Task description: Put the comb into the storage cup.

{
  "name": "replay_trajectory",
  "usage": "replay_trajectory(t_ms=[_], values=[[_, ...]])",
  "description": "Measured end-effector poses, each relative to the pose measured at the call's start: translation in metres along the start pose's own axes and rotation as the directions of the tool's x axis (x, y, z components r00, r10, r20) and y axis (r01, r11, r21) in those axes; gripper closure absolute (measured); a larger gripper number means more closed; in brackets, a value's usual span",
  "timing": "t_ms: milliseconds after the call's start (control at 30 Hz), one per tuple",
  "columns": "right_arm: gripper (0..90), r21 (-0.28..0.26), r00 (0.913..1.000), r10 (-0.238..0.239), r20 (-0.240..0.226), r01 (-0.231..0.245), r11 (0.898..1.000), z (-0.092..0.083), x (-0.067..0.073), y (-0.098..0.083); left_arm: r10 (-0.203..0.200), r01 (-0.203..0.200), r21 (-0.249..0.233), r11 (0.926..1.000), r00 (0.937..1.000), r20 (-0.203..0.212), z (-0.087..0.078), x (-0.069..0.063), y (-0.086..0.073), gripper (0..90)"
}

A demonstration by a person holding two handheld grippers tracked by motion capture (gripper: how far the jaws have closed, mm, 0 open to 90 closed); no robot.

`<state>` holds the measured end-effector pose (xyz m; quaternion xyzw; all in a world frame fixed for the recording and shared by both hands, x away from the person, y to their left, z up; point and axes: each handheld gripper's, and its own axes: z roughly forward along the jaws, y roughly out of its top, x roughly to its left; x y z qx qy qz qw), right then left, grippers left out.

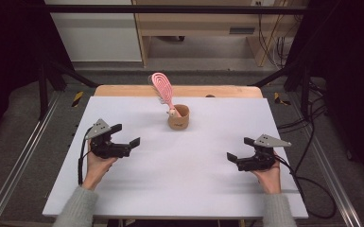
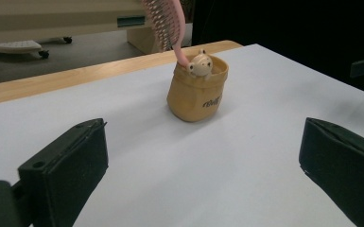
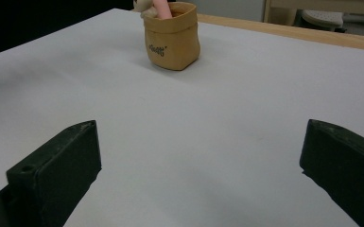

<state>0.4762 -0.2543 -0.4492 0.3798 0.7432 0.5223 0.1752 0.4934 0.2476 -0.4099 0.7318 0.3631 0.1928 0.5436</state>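
A small tan pouch (image 1: 179, 118) (image 2: 196, 92) (image 3: 172, 37) stands upright on the white table (image 1: 179, 165), a bit behind the middle. A pink hairbrush (image 1: 163, 88) (image 2: 166, 22) leans out of it, head up and tilted to the back left, and a small cream animal figure (image 2: 200, 62) peeks over its rim. My left gripper (image 1: 126, 135) (image 2: 203, 175) rests at the left of the table, open, jaws pointing toward the pouch with nothing between them. My right gripper (image 1: 240, 148) (image 3: 203, 175) rests at the right, open and empty as well.
A wooden strip (image 1: 123, 90) runs along the table's far edge. Black frame posts (image 1: 42, 85) stand at both sides, and cables (image 1: 312, 189) trail off the right edge. Wooden furniture (image 1: 203, 23) stands beyond on the floor.
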Motion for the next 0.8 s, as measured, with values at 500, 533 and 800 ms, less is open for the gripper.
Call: replay_trajectory(t_ms=[500,533,800], values=[[0.0,0.008,1.0,0.0,-0.007,0.0,1.0,0.002,0.0,-0.003,-0.029,0.03,0.048,0.9984,0.9988,-0.039,-0.022,0.014,-0.035,2.3],[0.0,0.009,1.0,0.001,-0.007,-0.001,1.0,0.001,0.0,-0.003,-0.028,0.03,0.049,0.9984,0.9989,-0.037,-0.023,0.015,-0.036,2.3],[0.0,0.004,0.9999,0.004,-0.011,-0.004,1.0,0.0,0.001,-0.003,-0.034,0.037,0.046,0.9983,0.9981,-0.05,-0.027,0.019,-0.041,2.3]])
